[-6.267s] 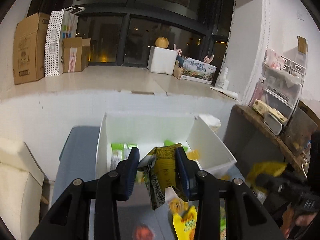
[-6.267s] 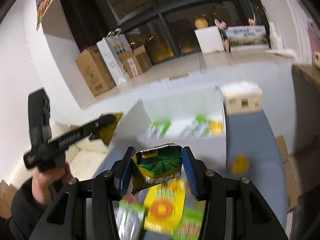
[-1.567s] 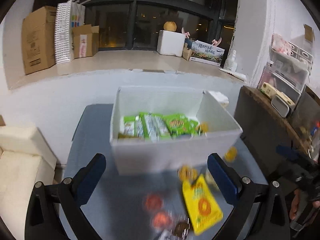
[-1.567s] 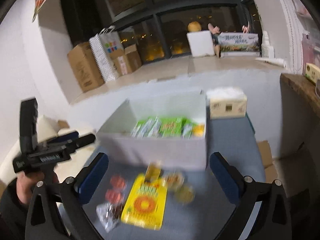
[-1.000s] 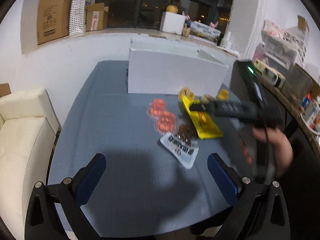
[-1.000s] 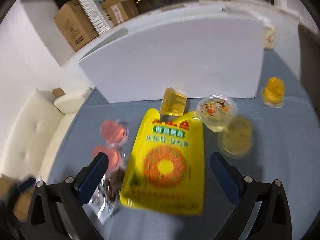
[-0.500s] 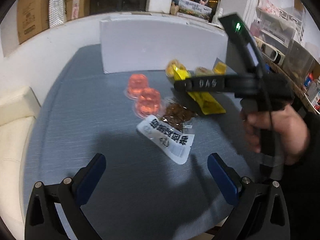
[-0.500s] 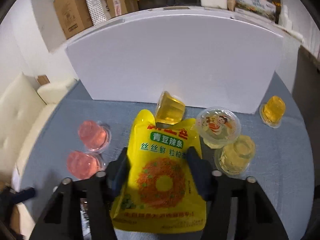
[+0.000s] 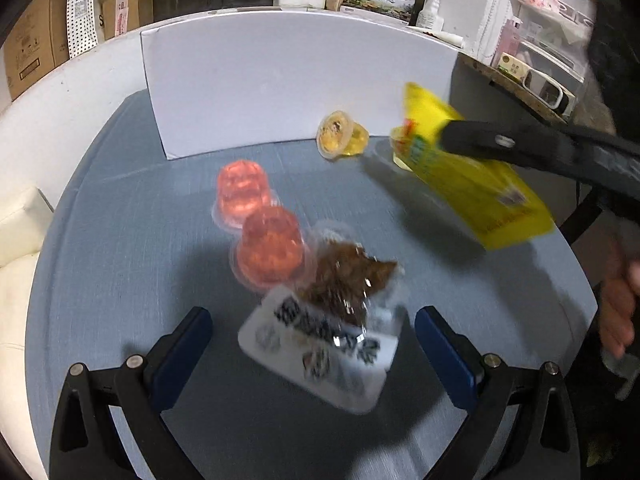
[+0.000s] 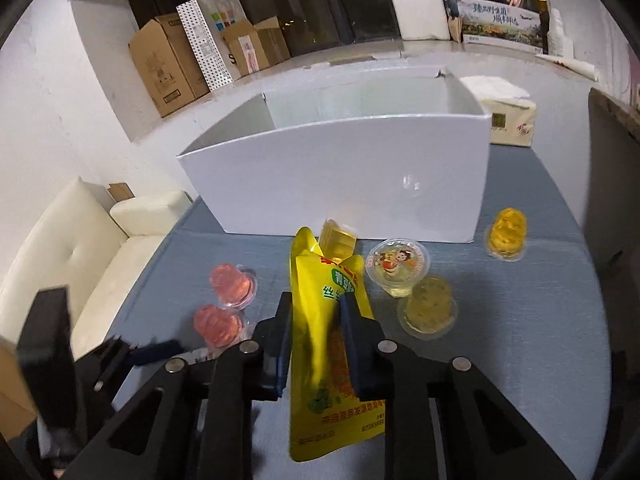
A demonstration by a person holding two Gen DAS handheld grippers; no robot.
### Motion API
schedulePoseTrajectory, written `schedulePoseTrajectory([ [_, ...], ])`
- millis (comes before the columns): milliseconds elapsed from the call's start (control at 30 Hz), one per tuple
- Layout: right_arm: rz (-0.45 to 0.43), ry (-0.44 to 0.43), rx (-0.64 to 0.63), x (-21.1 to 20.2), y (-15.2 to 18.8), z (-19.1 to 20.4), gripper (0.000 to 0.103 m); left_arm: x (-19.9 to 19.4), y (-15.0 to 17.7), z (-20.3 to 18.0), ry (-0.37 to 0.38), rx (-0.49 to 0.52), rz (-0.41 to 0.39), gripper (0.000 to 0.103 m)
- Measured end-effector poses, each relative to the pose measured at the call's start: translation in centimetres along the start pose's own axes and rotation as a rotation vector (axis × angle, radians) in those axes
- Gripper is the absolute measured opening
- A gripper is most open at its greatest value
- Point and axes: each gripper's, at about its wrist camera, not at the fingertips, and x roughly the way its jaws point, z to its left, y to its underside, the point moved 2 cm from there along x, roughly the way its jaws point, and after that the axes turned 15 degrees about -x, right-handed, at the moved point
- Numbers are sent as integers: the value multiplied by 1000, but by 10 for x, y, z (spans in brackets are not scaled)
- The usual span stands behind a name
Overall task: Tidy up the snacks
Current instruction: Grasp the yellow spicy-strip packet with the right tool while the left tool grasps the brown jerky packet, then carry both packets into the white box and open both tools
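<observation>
On the blue-grey table (image 10: 540, 320), the white box (image 10: 340, 184) is seen straight beyond the right gripper (image 10: 316, 320), whose jaws have just been closing and are clamped across the yellow snack pouch (image 10: 332, 360), its long axis pointing boxward, while the left gripper (image 9: 316, 344) is spread wide around the clear packet of brown snack (image 9: 328, 332).

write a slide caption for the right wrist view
Right gripper clamps a yellow snack pouch before the white box, jelly cups scattered on the blue table.

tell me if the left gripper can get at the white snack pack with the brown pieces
Probably yes. The left gripper is open, its jaws standing either side of the white snack pack with brown pieces, nothing between them. A pink jelly cup sits close behind it.
</observation>
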Motion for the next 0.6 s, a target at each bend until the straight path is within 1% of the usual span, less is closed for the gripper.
schedulePoseTrajectory([
  [67,-15,2,-5,-11,3,0,22,2,-5,3,18,-18,0,102],
  [100,-17,0,-4,-14,4,0,22,3,-8,4,21,-25,-2,99],
  [167,-30,-7,4,-20,6,-1,22,-1,-9,3,48,-22,-2,76],
  [200,-30,-2,-3,-20,6,0,21,-2,-8,3,47,-18,-1,71],
  [267,-30,-13,3,-20,9,-1,21,-6,-7,5,63,-37,-9,66],
  [333,-35,-22,16,-20,9,-3,21,-13,-3,9,86,-56,-22,65],
  [400,-44,-30,17,-22,9,-2,21,-21,1,7,82,-40,-41,65],
  [500,-66,-42,19,-30,7,-1,21,-41,6,4,103,-17,-67,65],
  [600,-104,-63,34,-44,4,-1,21,-58,1,-2,121,-19,-102,65],
])
